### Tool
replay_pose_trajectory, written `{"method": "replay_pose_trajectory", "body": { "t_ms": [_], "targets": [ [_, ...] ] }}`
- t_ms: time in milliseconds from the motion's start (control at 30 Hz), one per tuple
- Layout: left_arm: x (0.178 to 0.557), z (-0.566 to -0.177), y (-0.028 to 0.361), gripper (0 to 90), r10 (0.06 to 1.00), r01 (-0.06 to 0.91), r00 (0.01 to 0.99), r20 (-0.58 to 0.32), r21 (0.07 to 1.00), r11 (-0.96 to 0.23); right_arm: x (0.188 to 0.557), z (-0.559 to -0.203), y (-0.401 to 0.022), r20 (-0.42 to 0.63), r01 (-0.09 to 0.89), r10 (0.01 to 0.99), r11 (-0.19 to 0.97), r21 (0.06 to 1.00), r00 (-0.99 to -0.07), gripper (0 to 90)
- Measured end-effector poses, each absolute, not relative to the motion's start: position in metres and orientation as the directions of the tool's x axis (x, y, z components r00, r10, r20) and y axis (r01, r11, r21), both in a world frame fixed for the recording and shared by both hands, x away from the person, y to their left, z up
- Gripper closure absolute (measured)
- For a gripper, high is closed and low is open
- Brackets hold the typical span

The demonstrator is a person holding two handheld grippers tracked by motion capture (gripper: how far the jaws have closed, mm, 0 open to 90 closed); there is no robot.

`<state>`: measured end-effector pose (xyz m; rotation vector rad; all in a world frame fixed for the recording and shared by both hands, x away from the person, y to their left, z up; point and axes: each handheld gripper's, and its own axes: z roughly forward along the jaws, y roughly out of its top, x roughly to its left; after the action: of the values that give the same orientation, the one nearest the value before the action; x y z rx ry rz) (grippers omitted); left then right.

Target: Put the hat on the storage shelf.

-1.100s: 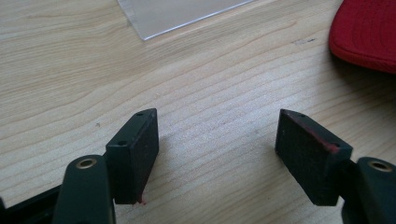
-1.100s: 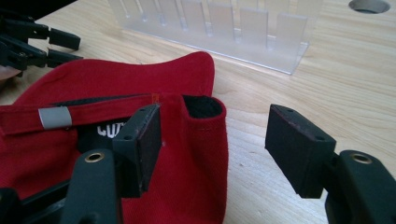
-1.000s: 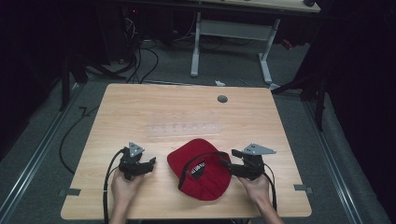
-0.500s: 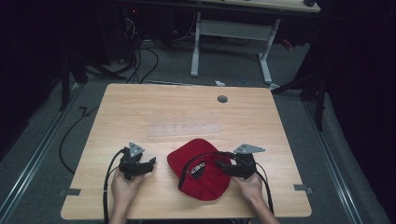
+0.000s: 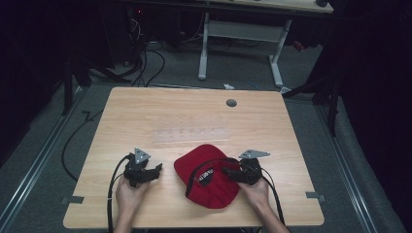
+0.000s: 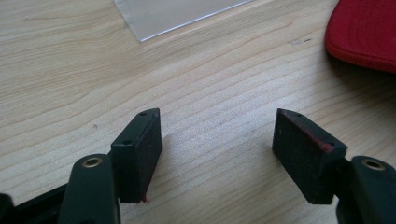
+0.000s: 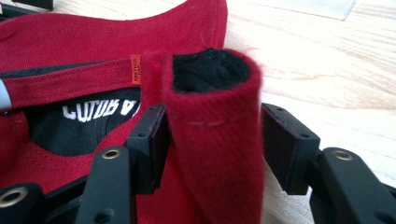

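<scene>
Lying upside down on the near middle of the desk [image 5: 145, 111], the red cap [image 5: 209, 187] shows its dark lining and a white-lettered label, with its brim pointing toward the far side. A raised fold of the cap's red fabric, at the right edge by the back strap, stands between the jaws of the right gripper [image 5: 228, 174]. In the right gripper view that fold rises upright between the two black pads: the left pad sits just against the cloth, while a narrow gap shows between the cloth and the right pad. These jaws have just been closing around the fold, yet they are not pinching it; they stand spread, one on each side of it.

To the left of the cap, apart from it, the left gripper [image 5: 156, 170] rests low over the bare wood, held by the person's left hand [image 5: 128, 194]. Its jaws are spread with nothing but desk between them, and the cap's red edge lies off to their far right in the left gripper view. A clear plastic sheet [image 5: 189, 135] lies flat on the desk just beyond the cap.
</scene>
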<state>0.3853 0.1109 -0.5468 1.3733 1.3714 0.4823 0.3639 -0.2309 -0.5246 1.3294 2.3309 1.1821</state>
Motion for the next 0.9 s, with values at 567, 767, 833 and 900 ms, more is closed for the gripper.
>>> {"method": "replay_pose_trajectory", "body": {
  "t_ms": [567, 767, 833, 900],
  "targets": [
    [0.3861, -0.5468, 0.1110, 31.5, 0.887, 0.450, 0.243, -0.393, 0.856, 0.256, 0.3644, -0.5291, -0.2280, 0.189, 0.613, 0.763, 0.317, 0.723, -0.618, 68.6],
    [0.3863, -0.5467, 0.1112, 30.5, 0.887, 0.451, 0.240, -0.394, 0.854, 0.257, 0.3640, -0.5277, -0.2290, 0.189, 0.607, 0.751, 0.330, 0.723, -0.633, 77.4],
    [0.3863, -0.5467, 0.1112, 29.8, 0.887, 0.452, 0.240, -0.394, 0.854, 0.257, 0.3634, -0.5264, -0.2296, 0.188, 0.599, 0.742, 0.335, 0.727, -0.644, 81.4],
    [0.3865, -0.5469, 0.1112, 29.2, 0.888, 0.452, 0.240, -0.392, 0.855, 0.256, 0.3630, -0.5259, -0.2299, 0.189, 0.598, 0.740, 0.335, 0.728, -0.645, 82.4]
  ]
}}
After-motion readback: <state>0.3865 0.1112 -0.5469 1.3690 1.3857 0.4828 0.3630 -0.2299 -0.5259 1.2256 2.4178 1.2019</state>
